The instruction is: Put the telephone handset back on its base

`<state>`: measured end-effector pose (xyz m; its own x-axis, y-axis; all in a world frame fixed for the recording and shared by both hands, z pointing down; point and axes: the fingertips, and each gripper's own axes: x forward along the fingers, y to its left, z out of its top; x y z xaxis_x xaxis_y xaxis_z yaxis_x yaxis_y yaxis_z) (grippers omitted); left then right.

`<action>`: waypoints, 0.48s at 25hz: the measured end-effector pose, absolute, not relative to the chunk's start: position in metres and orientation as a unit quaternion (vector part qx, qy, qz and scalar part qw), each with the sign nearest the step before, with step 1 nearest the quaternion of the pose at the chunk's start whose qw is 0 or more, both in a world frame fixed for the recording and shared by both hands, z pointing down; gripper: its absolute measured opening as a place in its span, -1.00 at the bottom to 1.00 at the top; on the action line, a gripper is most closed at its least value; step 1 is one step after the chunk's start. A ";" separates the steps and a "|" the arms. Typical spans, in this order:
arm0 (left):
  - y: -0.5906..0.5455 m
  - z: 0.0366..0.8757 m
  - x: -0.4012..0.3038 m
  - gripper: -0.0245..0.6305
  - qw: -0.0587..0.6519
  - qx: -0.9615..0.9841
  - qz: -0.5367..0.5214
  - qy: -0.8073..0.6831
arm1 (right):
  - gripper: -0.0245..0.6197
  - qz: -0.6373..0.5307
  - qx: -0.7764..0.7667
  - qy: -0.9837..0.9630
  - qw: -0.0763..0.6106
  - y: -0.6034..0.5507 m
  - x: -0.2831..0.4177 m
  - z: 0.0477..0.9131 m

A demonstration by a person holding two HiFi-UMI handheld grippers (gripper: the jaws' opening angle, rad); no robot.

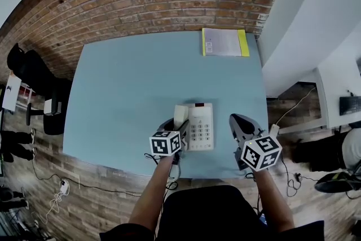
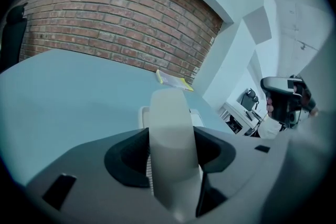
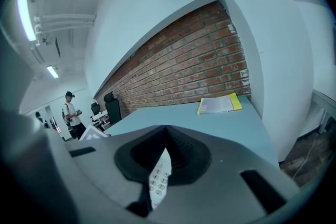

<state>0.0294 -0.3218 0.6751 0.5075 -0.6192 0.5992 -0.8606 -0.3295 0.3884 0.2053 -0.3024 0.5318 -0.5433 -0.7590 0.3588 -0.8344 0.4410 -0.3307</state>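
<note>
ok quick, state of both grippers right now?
Left gripper: closed on the handset.
Right gripper: closed, holding nothing.

text: none legible | phone keypad: print too small | booklet: print blurred

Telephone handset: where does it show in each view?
Head view: handset lower centre, at the base's left side, held by the left claw.
Left gripper view: centre, clamped between the jaws.
Right gripper view: not in it.
Shared landmark: yellow-edged booklet on the table's far edge.
</note>
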 end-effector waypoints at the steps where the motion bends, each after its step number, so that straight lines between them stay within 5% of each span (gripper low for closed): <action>1: -0.322 0.676 0.029 -0.20 0.347 0.796 0.175 -0.465 | -0.89 0.238 0.469 -0.847 0.079 -0.302 0.203 0.532; 12: -0.322 0.681 0.026 -0.20 0.357 0.786 0.172 -0.475 | -0.89 0.221 0.437 -0.868 0.077 -0.304 0.175 0.520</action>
